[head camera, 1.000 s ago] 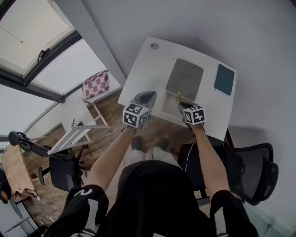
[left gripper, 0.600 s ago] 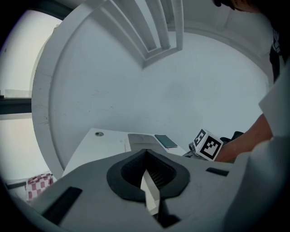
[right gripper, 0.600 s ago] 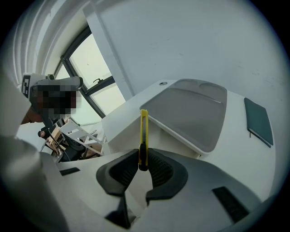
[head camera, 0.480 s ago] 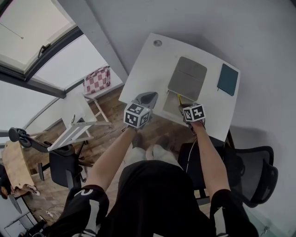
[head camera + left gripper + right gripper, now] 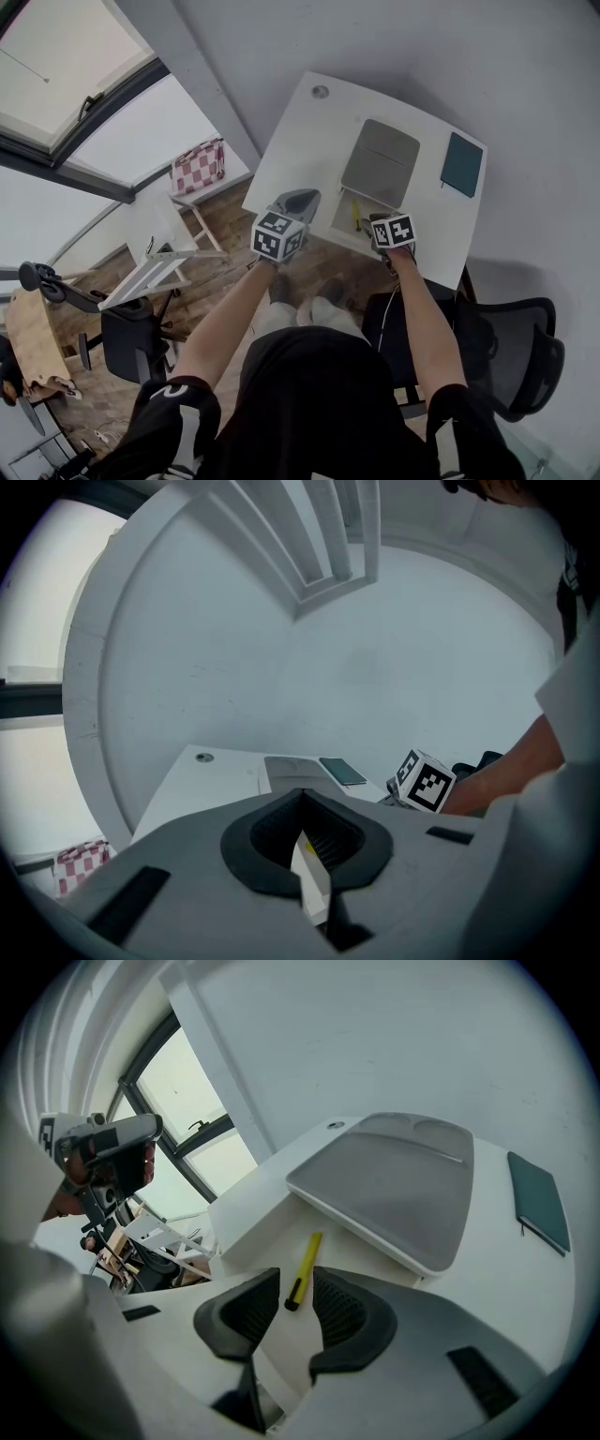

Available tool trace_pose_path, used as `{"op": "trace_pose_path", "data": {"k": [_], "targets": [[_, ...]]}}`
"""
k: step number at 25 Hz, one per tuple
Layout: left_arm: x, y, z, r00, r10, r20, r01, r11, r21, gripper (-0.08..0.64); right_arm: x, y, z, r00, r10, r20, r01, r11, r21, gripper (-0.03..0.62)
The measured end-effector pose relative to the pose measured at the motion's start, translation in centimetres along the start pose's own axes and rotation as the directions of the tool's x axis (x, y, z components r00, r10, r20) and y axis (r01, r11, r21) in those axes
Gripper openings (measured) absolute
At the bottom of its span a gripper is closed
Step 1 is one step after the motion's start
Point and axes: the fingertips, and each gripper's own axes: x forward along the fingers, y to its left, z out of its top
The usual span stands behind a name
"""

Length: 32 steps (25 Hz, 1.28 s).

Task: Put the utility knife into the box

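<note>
The yellow utility knife (image 5: pixel 355 213) (image 5: pixel 304 1269) lies flat on the floor of the white box (image 5: pixel 343 222) (image 5: pixel 251 1213), whose grey lid (image 5: pixel 380 162) (image 5: pixel 394 1185) stands open behind it. My right gripper (image 5: pixel 375 221) (image 5: pixel 295 1290) hovers at the box's near edge. Its jaws are opening, and the knife's dark end lies just beyond the fingertips, free of the pads. My left gripper (image 5: pixel 298 199) (image 5: pixel 302 803) is over the table to the left of the box, its jaw tips meeting.
A dark teal notebook (image 5: pixel 461 163) (image 5: pixel 538 1202) lies right of the lid on the white table (image 5: pixel 300 141). A round cable hole (image 5: pixel 321 91) is at the far left corner. A black office chair (image 5: pixel 516 347) stands to my right.
The knife stood between the right gripper's jaws earlier; now it lies in the box and the jaws have parted. The left gripper has hardly moved.
</note>
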Motion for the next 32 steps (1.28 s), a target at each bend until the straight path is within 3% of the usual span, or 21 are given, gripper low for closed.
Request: {"op": "trace_pose_path", "data": {"k": [8, 14, 20, 26, 32], "targets": [[-0.1, -0.3, 1.0, 0.999, -0.038, 0.004, 0.037, 0.999, 0.024, 0.026, -2.1, 0.2, 2.0, 0.992, -0.042, 0.118, 0.039, 0.999, 0.031, 0.117], [-0.2, -1.2, 2.6, 0.996, -0.087, 0.021, 0.086, 0.994, 0.062, 0.026, -5.5, 0.7, 4.4, 0.965, -0.094, 0.245, 0.086, 0.995, 0.046, 0.100], [-0.3, -2.4, 4.2, 0.990, -0.139, 0.038, 0.135, 0.986, 0.094, 0.026, -9.9, 0.9, 6.3, 0.918, -0.171, 0.357, 0.158, 0.985, 0.067, 0.077], [-0.7, -3.4, 6.5, 0.980, -0.183, 0.073, 0.174, 0.977, 0.124, 0.026, -14.3, 1.2, 8.5, 0.850, -0.248, 0.465, 0.234, 0.968, 0.090, 0.027], [-1.4, -4.5, 8.4, 0.969, -0.223, 0.106, 0.206, 0.966, 0.155, 0.026, -17.1, 2.2, 9.5, 0.807, -0.273, 0.523, 0.251, 0.961, 0.114, 0.015]]}}
